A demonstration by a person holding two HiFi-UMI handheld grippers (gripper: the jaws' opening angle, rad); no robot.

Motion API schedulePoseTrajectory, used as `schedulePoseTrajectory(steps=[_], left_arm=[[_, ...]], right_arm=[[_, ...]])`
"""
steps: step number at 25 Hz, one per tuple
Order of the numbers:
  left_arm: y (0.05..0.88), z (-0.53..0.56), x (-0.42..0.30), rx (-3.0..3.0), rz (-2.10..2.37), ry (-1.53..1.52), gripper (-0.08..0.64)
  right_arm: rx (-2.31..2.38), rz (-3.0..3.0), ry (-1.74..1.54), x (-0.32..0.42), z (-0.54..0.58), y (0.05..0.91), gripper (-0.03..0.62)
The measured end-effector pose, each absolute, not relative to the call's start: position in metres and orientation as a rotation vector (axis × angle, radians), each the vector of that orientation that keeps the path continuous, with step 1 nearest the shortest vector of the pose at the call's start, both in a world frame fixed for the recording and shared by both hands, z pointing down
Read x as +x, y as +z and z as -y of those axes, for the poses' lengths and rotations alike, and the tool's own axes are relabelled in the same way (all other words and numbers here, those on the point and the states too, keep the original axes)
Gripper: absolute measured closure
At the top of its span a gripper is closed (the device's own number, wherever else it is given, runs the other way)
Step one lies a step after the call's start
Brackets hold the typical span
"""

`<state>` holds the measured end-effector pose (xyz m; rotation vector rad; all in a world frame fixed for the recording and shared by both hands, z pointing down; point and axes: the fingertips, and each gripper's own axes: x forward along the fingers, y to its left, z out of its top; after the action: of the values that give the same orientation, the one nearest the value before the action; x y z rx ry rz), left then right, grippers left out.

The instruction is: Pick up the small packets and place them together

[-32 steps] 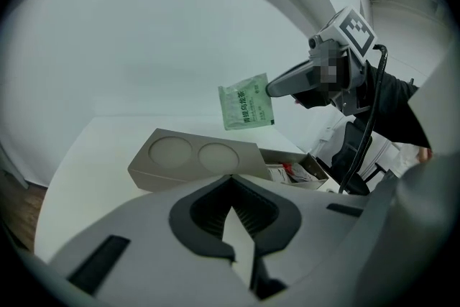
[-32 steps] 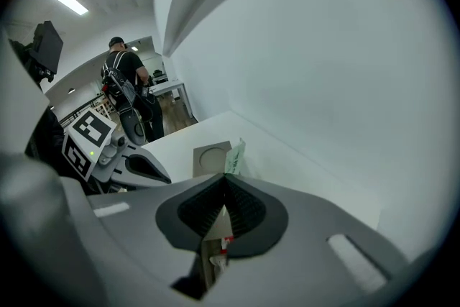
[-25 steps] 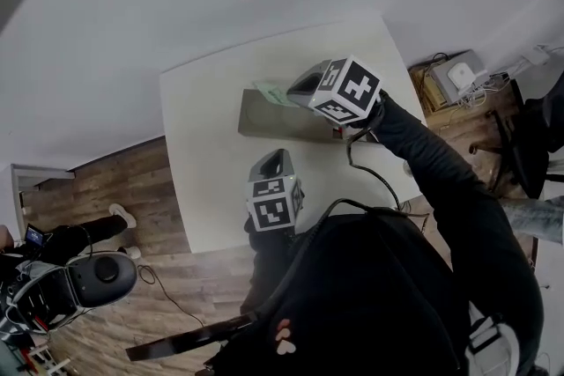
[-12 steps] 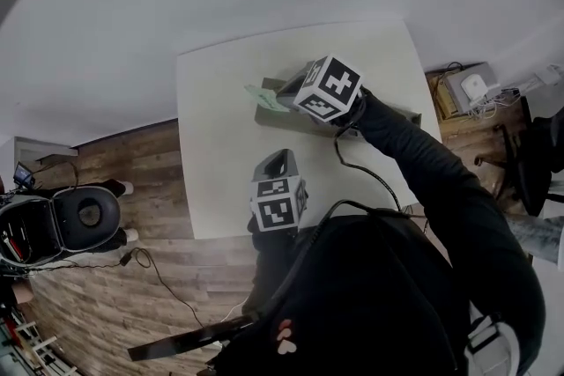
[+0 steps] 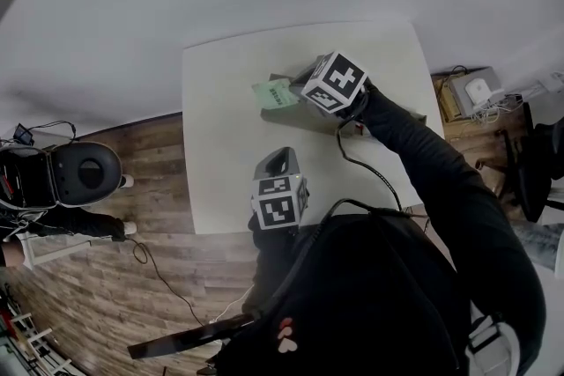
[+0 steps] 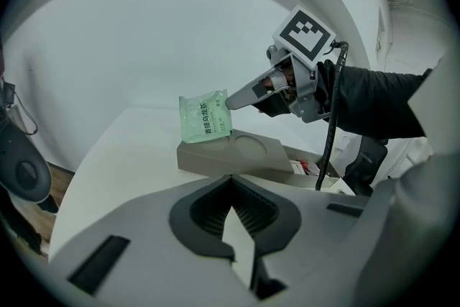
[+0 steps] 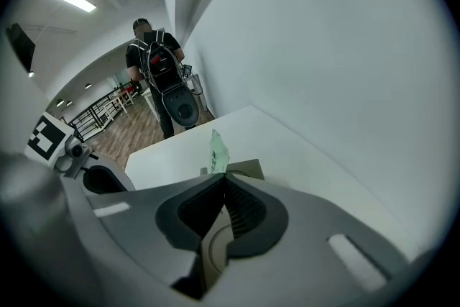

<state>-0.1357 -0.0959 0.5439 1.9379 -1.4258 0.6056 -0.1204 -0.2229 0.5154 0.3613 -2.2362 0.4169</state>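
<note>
A pale green packet [image 5: 275, 94] with dark print hangs in the air, pinched at its edge by my right gripper [image 5: 297, 91], which is shut on it. In the left gripper view the packet [image 6: 205, 117] hangs just above the left end of a flat grey tray [image 6: 251, 154], held by the right gripper [image 6: 231, 103]. The right gripper view shows the packet [image 7: 218, 152] edge-on, rising from the closed jaw tips [image 7: 224, 175]. My left gripper [image 5: 275, 158] hovers over the near part of the white table [image 5: 220, 154], shut and holding nothing [image 6: 230, 180]. Red-and-white packets [image 6: 302, 167] lie in the tray's right part.
The tray [image 5: 300, 117] sits mid-table, its right end under my right arm. A wall rises behind the table. A person with a backpack [image 7: 154, 61] stands on the wooden floor [image 5: 132, 295] to the left. A box with cables [image 5: 471, 88] lies right of the table.
My right gripper has come down with the green packet toward the tray's left end, and the packet's broad face now shows. The left gripper has hardly shifted. The person on the floor has moved.
</note>
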Motion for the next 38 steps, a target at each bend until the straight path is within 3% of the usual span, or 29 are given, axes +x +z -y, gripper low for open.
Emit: schedulePoseTrajectory(steps=[11, 17, 20, 25, 38], left_arm=[[0.547, 0.087, -0.137, 1.934, 1.433, 0.594, 0.561], [0.547, 0.085, -0.14, 1.934, 1.431, 0.591, 0.561], [0.547, 0.089, -0.138, 1.934, 1.422, 0.59, 0.561], [0.544, 0.097, -0.135, 1.959, 1.411, 0.598, 0.561], [0.536, 0.105, -0.09, 2.078, 1.289, 0.647, 0.561]], right_arm=[[0.406, 2.159, 0.362, -0.117, 0.223, 0.54, 0.583], [0.458, 2.153, 0.347, -0.115, 0.231, 0.545, 0.56], [0.467, 2.15, 0.34, -0.113, 0.237, 0.545, 0.516], [0.525, 2.19, 0.295, -0.099, 0.251, 0.521, 0.514], [0.619, 2.036, 0.251, 0.072, 0.206, 0.498, 0.511]])
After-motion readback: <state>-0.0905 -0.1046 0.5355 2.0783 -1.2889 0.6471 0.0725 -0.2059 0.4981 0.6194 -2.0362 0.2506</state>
